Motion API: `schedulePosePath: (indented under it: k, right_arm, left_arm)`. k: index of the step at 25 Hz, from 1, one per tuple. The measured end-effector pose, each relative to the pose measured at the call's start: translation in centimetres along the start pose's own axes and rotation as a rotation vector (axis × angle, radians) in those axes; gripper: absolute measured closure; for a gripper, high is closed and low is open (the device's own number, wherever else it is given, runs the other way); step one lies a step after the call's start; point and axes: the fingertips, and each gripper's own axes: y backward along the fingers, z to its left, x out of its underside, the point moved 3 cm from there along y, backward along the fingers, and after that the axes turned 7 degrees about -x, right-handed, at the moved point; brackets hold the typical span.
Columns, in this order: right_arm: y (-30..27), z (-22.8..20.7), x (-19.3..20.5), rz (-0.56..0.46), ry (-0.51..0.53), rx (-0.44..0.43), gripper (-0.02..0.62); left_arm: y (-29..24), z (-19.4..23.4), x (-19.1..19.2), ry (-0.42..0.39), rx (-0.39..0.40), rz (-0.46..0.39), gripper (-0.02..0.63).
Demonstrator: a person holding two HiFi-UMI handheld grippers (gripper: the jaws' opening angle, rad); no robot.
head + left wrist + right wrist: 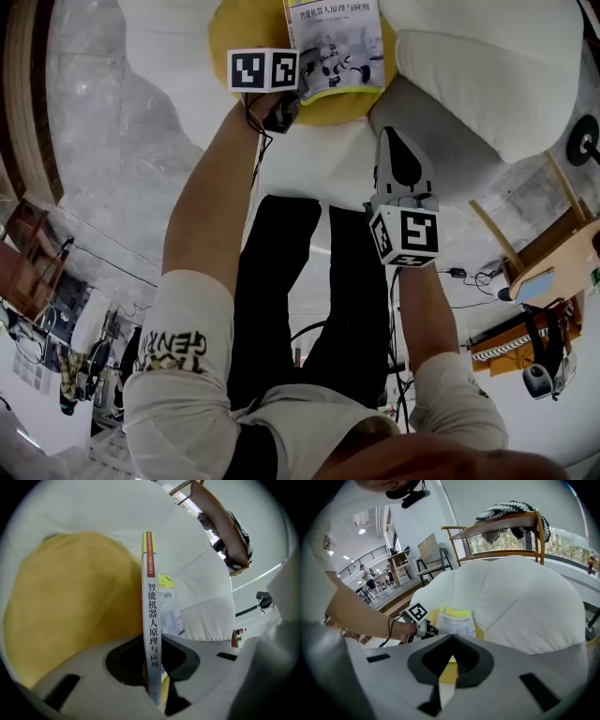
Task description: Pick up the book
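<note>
L gripper [151,641] is clamped on the book [150,602] at its spine edge, by the near corner. The jaws press on both covers, and the spine runs straight out between them in the left gripper view. R gripper [392,141] is closed w/ nothing in it: jaw tips meet, and only a thin slit behind them shows cushion through. It hangs over the white cushion [487,75], short of the book.

The book is on the yellow cushion [239,28], which beds into the white cushion. In head view its long axis runs away from the person w/ the spine on the L side, so the L gripper meets it side-on, across the spine. R gripper is off the book's near-right corner and apart from it, so L is the 1 that matters.

My read: the grip is made and the lift is the step in hand. Held by 1 edge near a corner, the far end will prob. sag or swing, so a slow, straight raise seems wise.

Hard to tell:
- Whether the book rests on the yellow cushion or is already clear of it, since no view shows the underside.
- The book's far end, which head view cuts off at the frame top.
- How deep the bite goes past the spine, as the jaws hide it.
</note>
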Motion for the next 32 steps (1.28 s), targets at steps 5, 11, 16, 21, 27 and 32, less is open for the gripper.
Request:
schedulePosePath:
  k: [5, 11, 16, 21, 27, 32]
  right_arm:
    - [1.7, -0.1, -1.7, -0.019, 0.015, 0.016, 0.572]
    - [4.7, 1.2, -5.9, -0.055, 0.048, 0.007, 0.572]
    - [8.0, 3.5, -9.3, -0.101, 0.053, -0.005, 0.572]
    - [11.0, 6.1, -12.6, -0.145, 0.050, -0.040, 0.572]
    - [16.6, 7.3, -16.7, -0.168, 0.063, -0.060, 0.572]
    - [22.3, 9.4, -23.3, -0.263, 0.025, -0.020, 0.572]
  left_arm:
    - [2.4, -2.7, 0.1, 0.072, 0.078, -0.050, 0.529]
    - [8.2, -8.3, 1.2, 0.105, 0.156, -0.104, 0.529]
    - [14.8, -11.0, 3.5, 0.209, 0.194, -0.176, 0.529]
    - [22.3, -13.8, 4.0, 0.247, 0.197, -0.297, 0.529]
    - [29.5, -20.2, 3.9, 0.306, 0.143, -0.414, 0.529]
    - [38.3, -26.2, 2.0, 0.288, 0.159, -0.465, 0.529]
